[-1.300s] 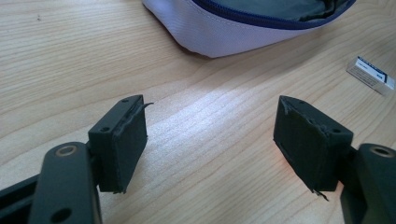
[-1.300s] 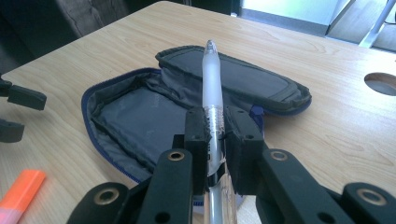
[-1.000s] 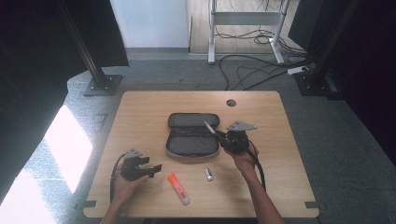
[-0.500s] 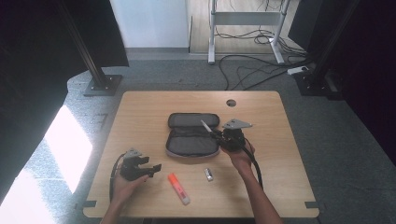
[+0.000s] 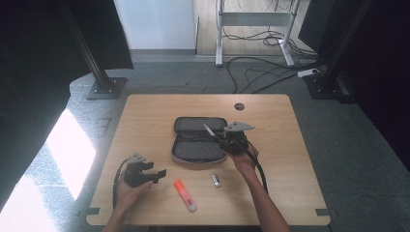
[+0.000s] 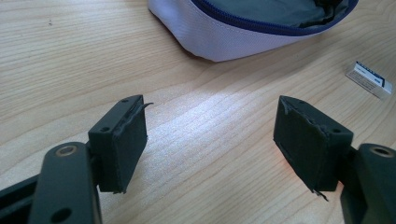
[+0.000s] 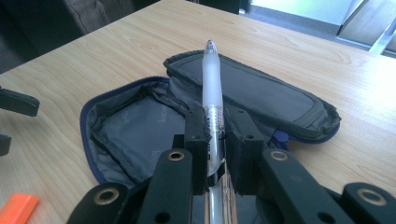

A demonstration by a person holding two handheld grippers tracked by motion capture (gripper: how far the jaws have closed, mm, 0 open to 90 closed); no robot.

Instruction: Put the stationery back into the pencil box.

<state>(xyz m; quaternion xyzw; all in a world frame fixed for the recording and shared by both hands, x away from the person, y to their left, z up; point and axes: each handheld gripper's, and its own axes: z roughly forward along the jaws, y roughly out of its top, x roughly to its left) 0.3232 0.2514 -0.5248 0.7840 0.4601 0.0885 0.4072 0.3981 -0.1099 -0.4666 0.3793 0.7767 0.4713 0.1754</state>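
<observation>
Pen (image 7: 212, 88) in right hand-held gripper (image 7: 218, 135) above open pencil case (image 7: 140, 126)

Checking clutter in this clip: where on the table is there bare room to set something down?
The table is bare left of the open pencil case, along the far edge around the round hole, and at the right side. Crowded: the near middle, with the orange highlighter and small eraser.

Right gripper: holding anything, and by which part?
Yes. The right gripper is shut on a translucent white plastic pen, fingers clamping its clear lower barrel; the frosted upper part and tip stick out over the open dark fabric pencil case.
</observation>
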